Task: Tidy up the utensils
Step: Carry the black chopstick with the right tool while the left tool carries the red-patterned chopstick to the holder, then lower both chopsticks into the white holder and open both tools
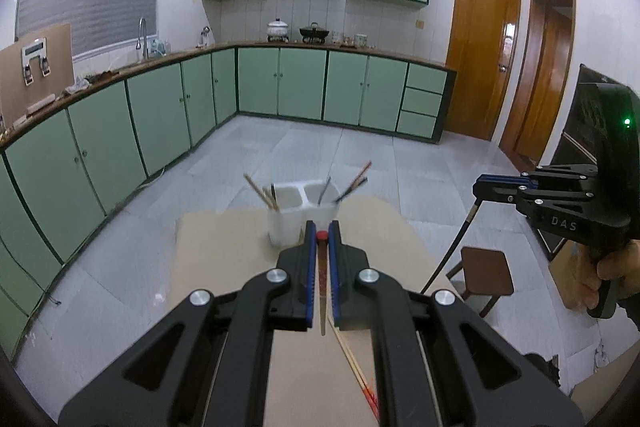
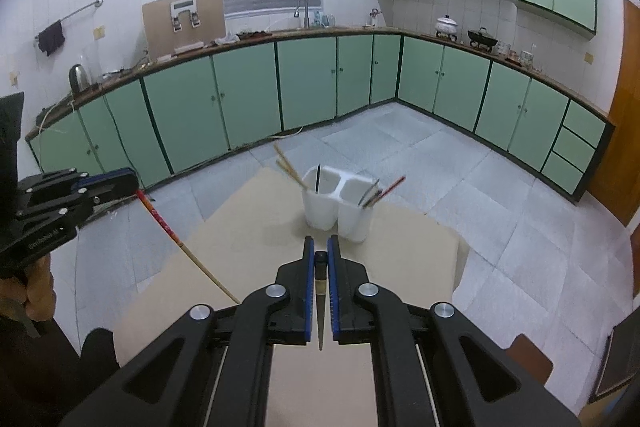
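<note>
Left gripper: jaws clamped on a red-capped chopstick, which hangs point-down between the blue pads.
Right gripper: jaws clamped on a black-capped chopstick, also point-down.
Holder: white plastic, two compartments, smooth walls; stands on the far part of the tabletop, beyond both grippers.
Holder contents: pale wooden sticks and one dark stick lean in the left compartment; dark and reddish sticks lean in the right.
Loose stock: one more pale stick lies on the near tabletop.
Handling, chopsticks: judged light, stiff and slender; lacquered surface is likely slippery, so the stick may pivot in the pads.
Grip point: near the thick capped end, as held now, keeps the taper free for entry.
Handling, holder: judged light; a sideways knock could tip it.
Tabletop surface: matte tan board, flat.
</note>
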The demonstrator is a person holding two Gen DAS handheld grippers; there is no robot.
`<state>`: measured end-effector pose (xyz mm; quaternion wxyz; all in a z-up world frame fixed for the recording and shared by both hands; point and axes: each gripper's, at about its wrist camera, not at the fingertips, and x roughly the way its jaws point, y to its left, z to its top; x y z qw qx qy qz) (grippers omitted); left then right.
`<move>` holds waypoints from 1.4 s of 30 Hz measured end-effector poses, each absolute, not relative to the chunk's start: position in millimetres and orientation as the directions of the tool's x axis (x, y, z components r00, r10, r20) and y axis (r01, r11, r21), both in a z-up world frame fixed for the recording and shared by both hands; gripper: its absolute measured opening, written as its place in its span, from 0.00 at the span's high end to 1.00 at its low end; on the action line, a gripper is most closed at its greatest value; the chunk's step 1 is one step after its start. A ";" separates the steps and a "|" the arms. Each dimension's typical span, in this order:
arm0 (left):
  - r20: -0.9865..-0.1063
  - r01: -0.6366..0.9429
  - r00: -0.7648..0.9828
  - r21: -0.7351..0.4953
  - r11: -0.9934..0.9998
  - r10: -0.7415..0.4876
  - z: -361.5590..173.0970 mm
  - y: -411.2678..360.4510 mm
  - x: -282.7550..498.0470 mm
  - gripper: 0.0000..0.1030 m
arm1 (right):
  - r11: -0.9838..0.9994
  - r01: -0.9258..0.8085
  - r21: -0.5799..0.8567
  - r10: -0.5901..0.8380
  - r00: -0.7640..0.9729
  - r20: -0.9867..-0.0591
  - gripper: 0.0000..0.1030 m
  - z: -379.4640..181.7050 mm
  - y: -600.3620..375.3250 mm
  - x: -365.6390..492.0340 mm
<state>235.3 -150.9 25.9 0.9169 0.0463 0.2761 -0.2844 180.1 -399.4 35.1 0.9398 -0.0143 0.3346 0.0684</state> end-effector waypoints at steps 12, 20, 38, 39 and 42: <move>-0.468 0.553 0.712 -0.084 0.829 -0.523 66.8 -181.3 299.9 0.95 | 0.994 -0.111 0.019 0.102 0.811 -0.576 0.94 91.6 -410.8 235.9; -0.410 0.510 0.763 -0.091 0.855 -0.499 87.2 -198.2 346.4 0.95 | 0.996 -0.078 0.040 0.088 0.850 -0.520 0.94 110.0 -415.7 284.4; -0.410 0.434 0.802 -0.099 0.896 -0.434 -1.8 -246.9 459.8 0.95 | 0.990 0.057 0.126 0.009 0.883 -0.470 0.94 33.7 -450.5 411.6; -0.420 0.432 0.798 -0.103 0.896 -0.433 -9.0 -247.2 465.0 0.95 | 0.990 0.061 0.129 0.008 0.879 -0.477 0.94 26.9 -452.4 415.5; -0.450 0.430 0.784 -0.105 0.897 -0.429 -33.0 -248.1 475.3 0.95 | 0.987 0.070 0.142 0.012 0.862 -0.507 0.94 2.2 -456.8 427.8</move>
